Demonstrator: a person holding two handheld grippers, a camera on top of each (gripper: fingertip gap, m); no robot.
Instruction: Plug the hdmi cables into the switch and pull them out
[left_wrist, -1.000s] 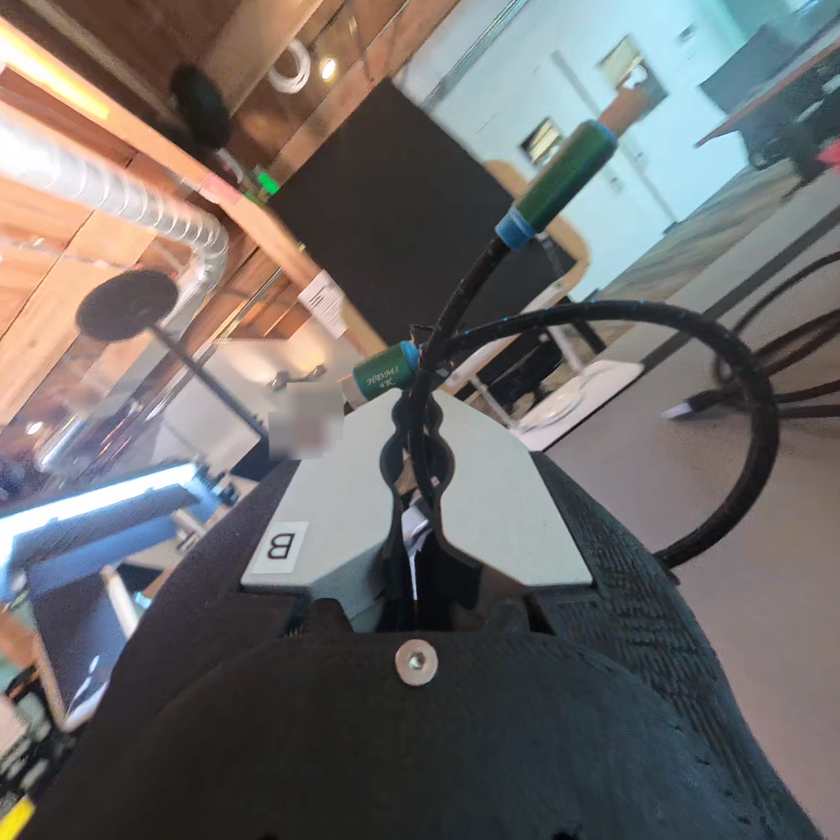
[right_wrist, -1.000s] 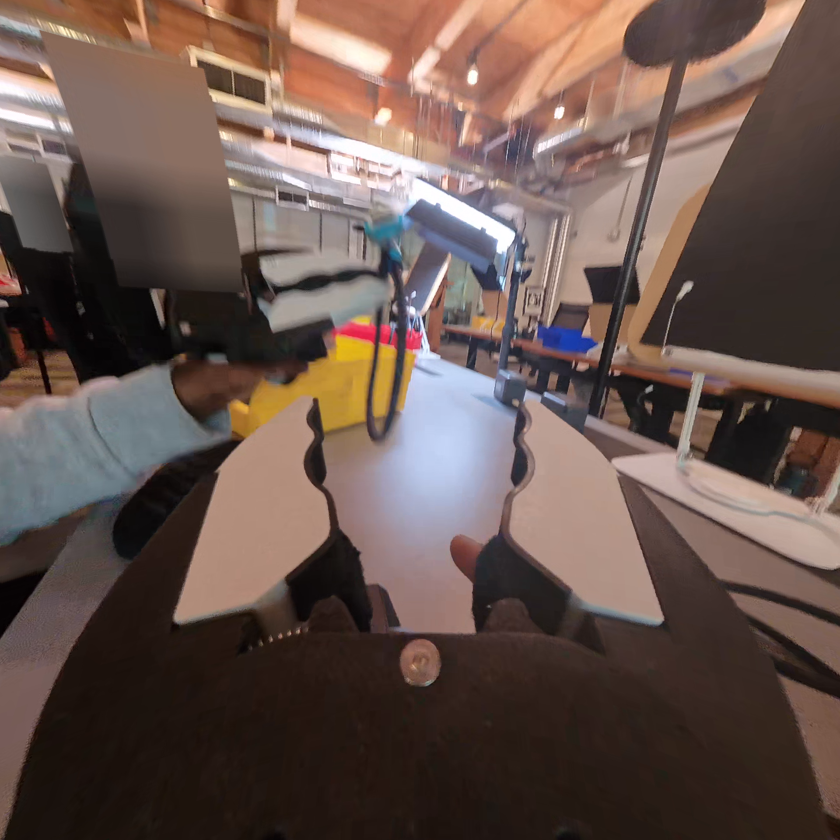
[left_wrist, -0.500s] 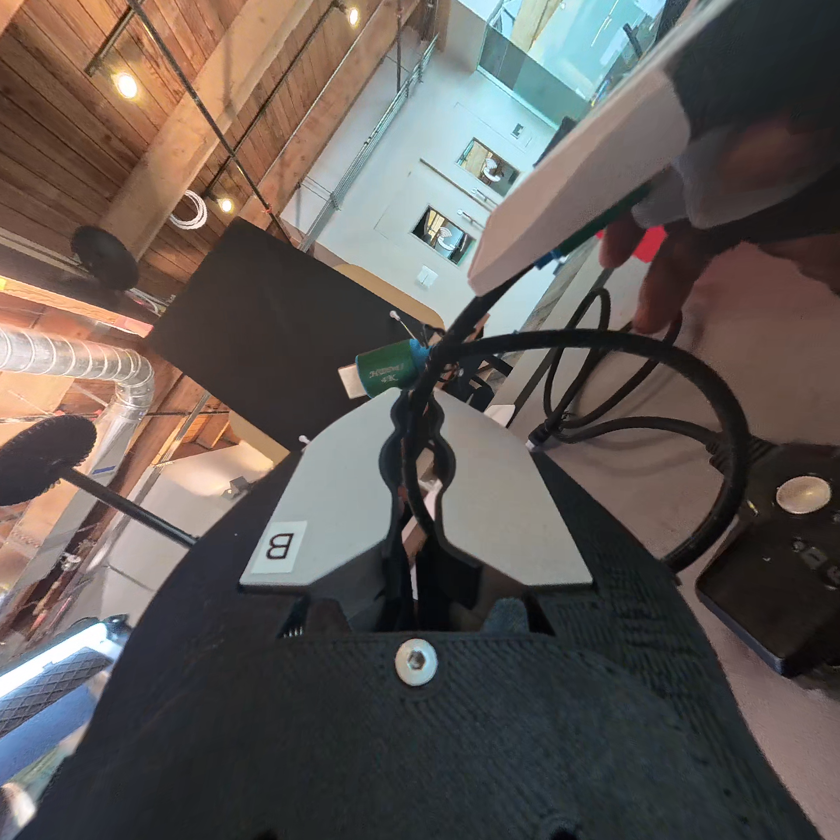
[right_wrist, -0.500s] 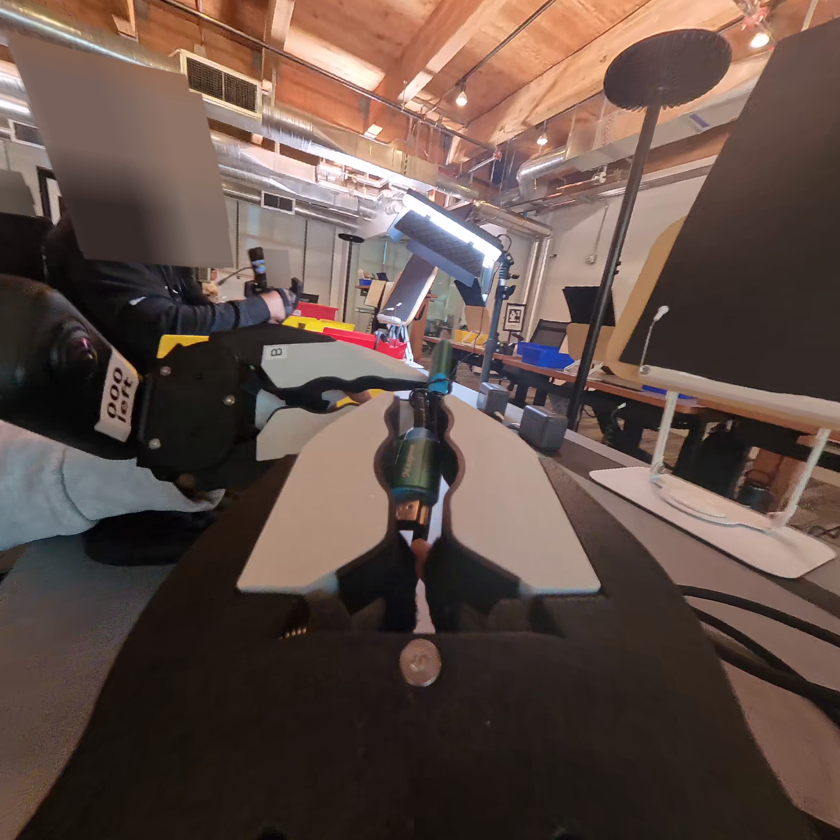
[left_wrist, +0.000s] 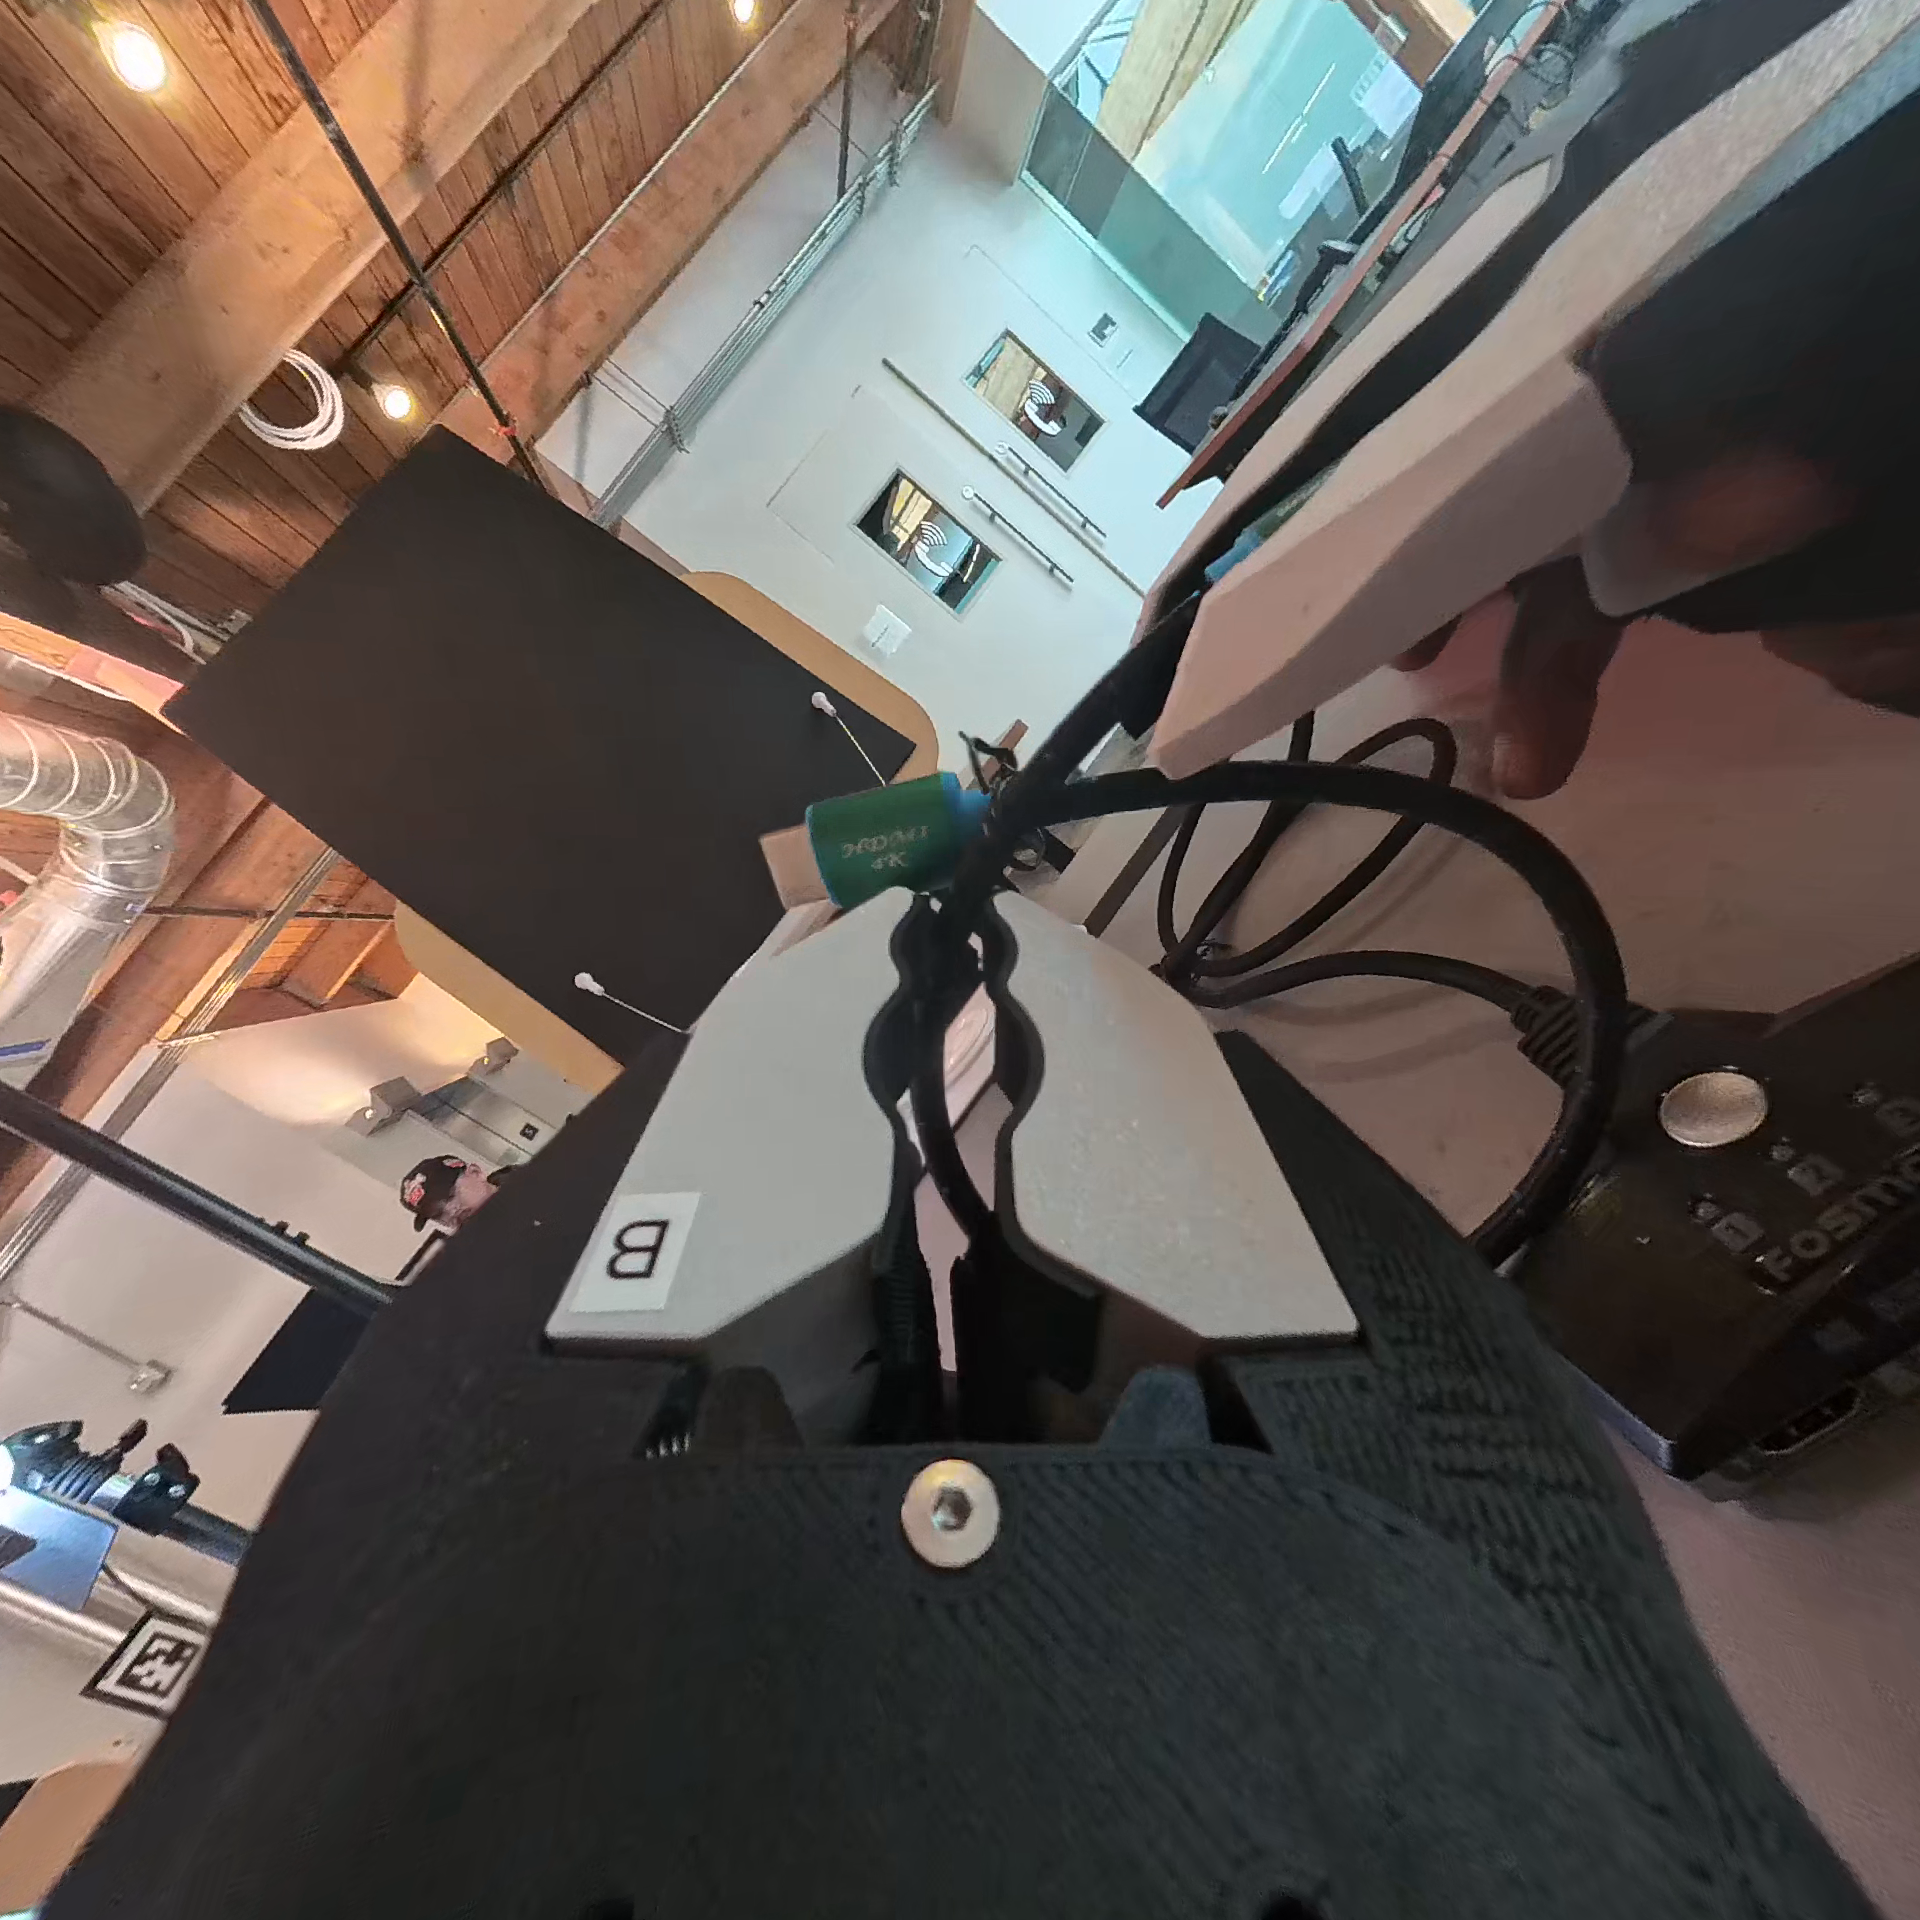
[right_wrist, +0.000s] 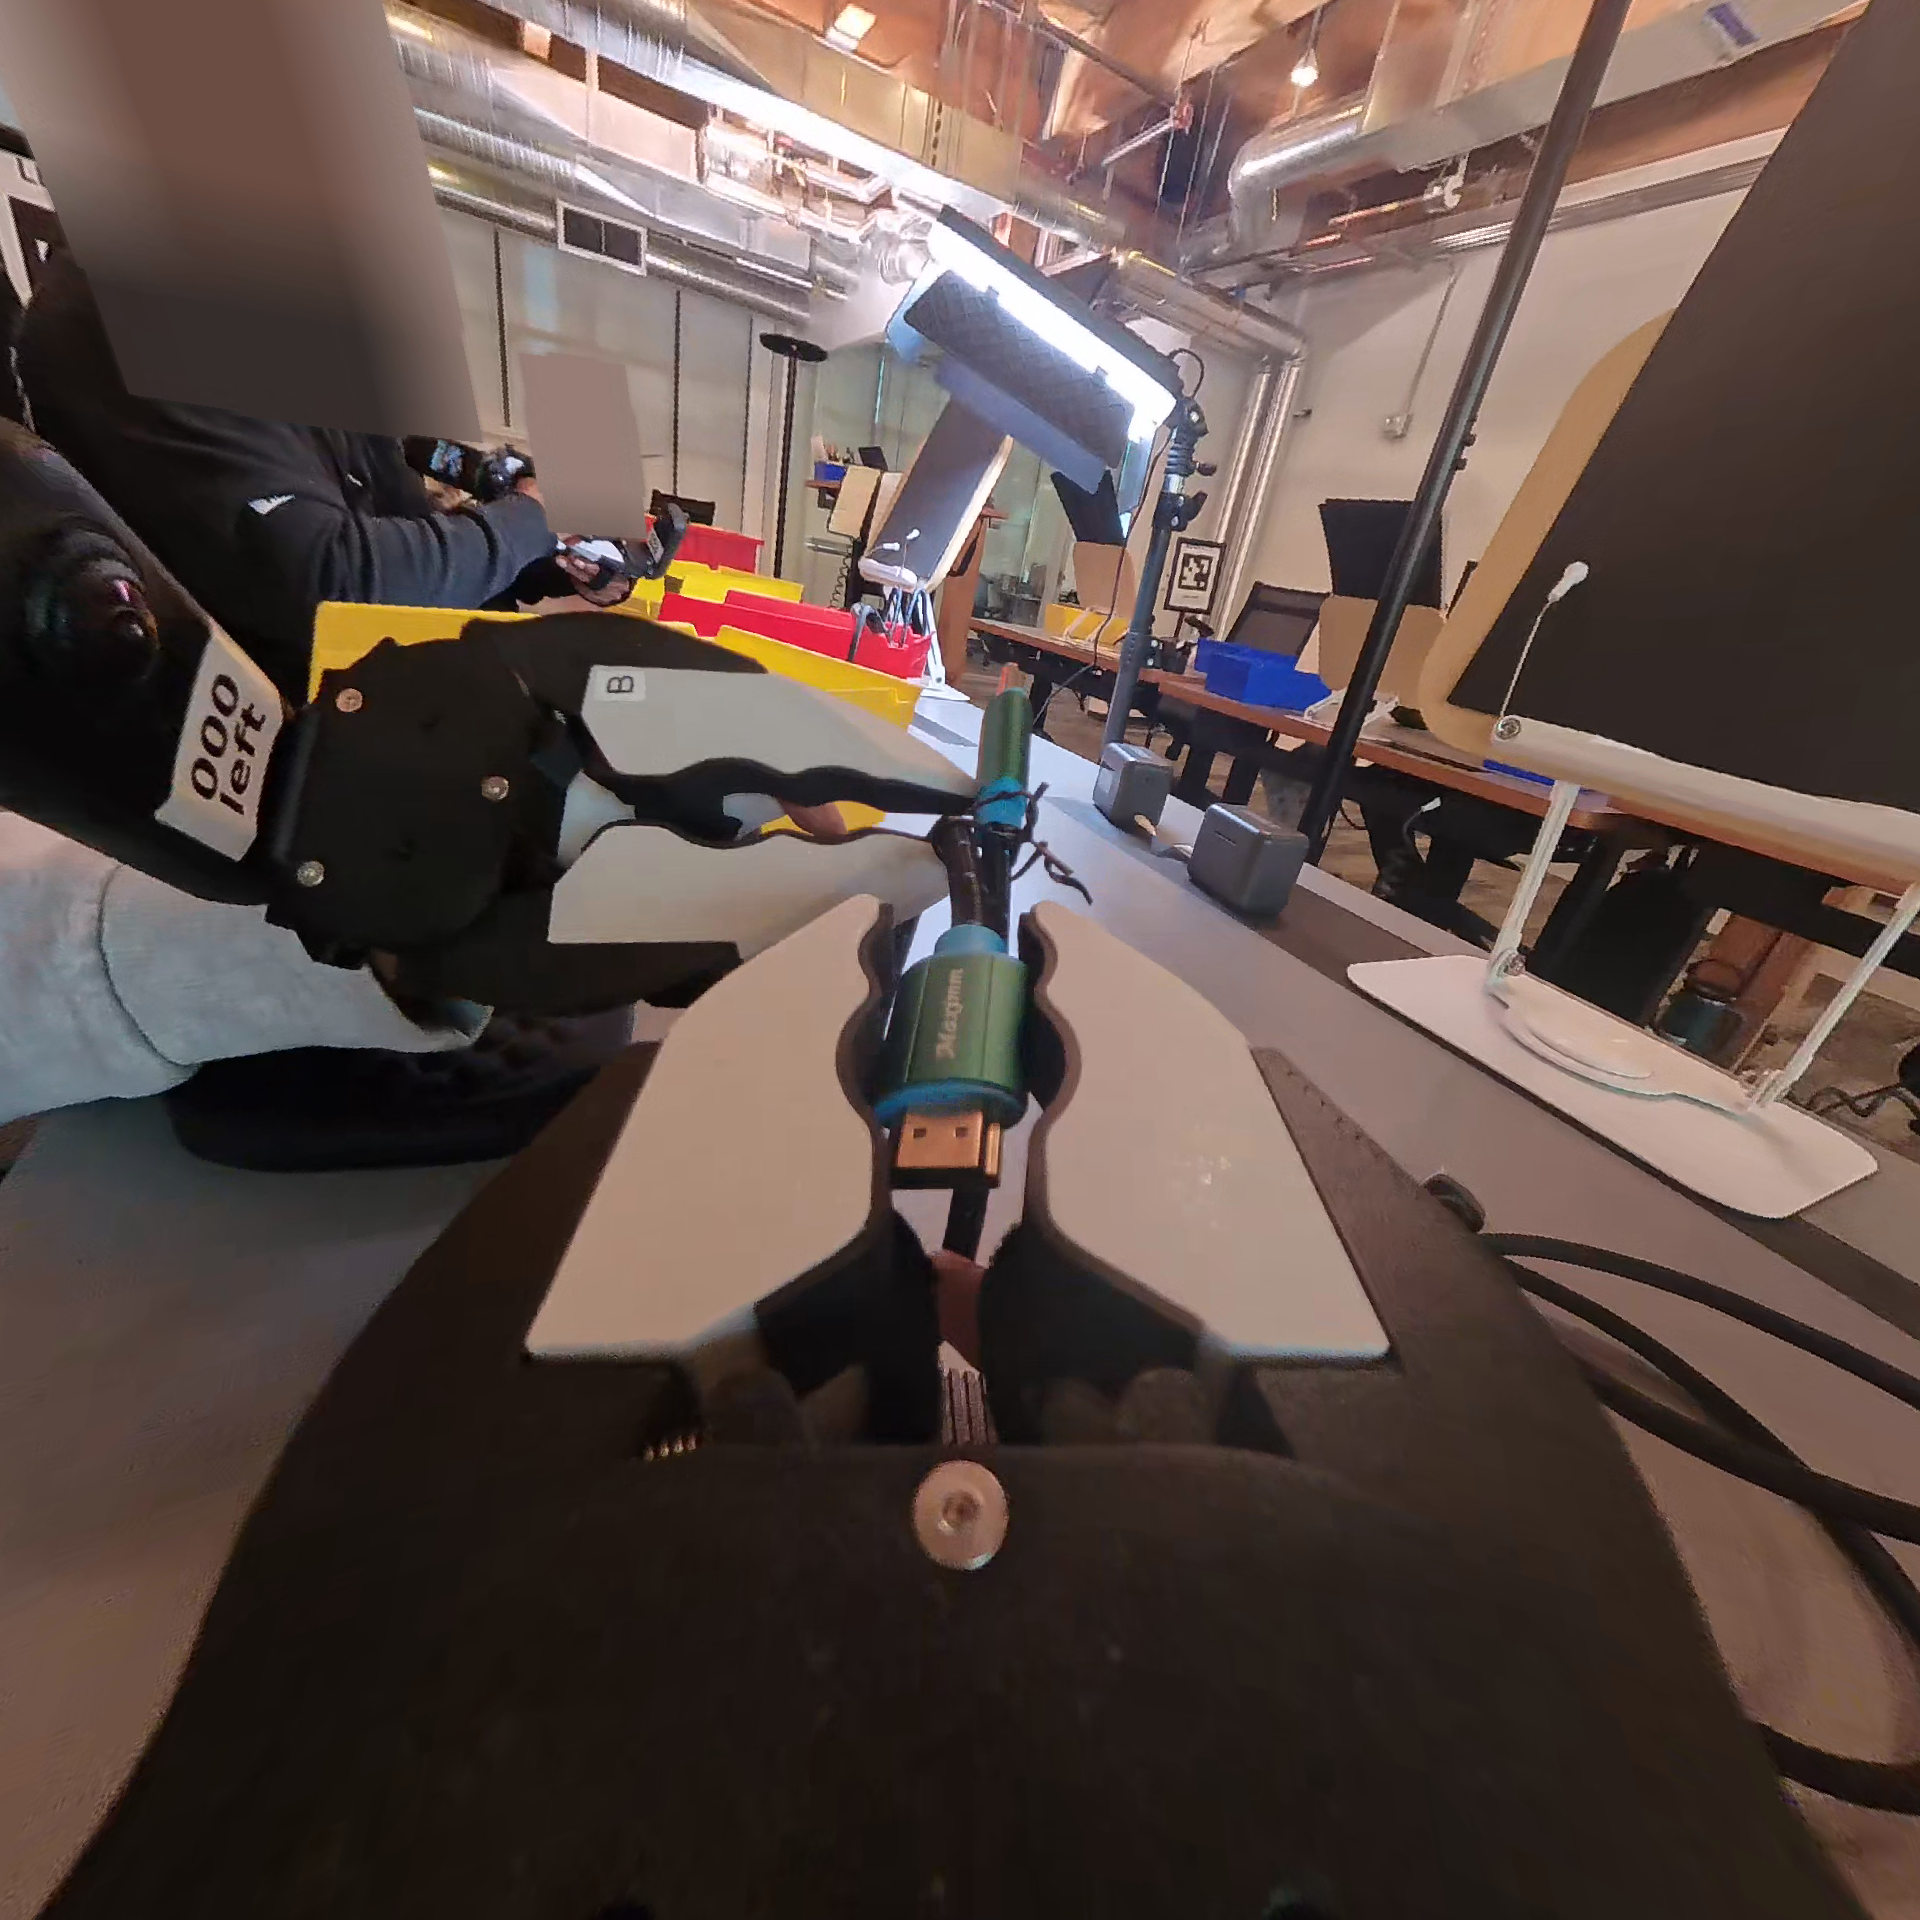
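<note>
A black braided HDMI cable (left_wrist: 1558, 987) has a green plug at each end. My left gripper (left_wrist: 945, 925) is shut on the cable just behind one green plug (left_wrist: 883, 847), which sticks out past the fingertips. My right gripper (right_wrist: 951, 914) is shut on the other green plug (right_wrist: 951, 1023), its gold connector pointing back toward the camera. The two grippers are close together; the left gripper also shows in the right wrist view (right_wrist: 914, 800). The black switch (left_wrist: 1766, 1226) lies on the table to the right of the left gripper, with another cable (left_wrist: 1351, 977) plugged into it.
Yellow and red bins (right_wrist: 790, 634) stand behind the left gripper. Two grey cubes (right_wrist: 1242, 857) and a light stand pole (right_wrist: 1444, 468) are ahead. A white stand base (right_wrist: 1610, 1081) with a black panel is at the right. Black cables (right_wrist: 1714, 1382) lie at the right.
My right gripper has shut on the free green plug. The left gripper has tilted down toward the table, and the switch has come into its view.
</note>
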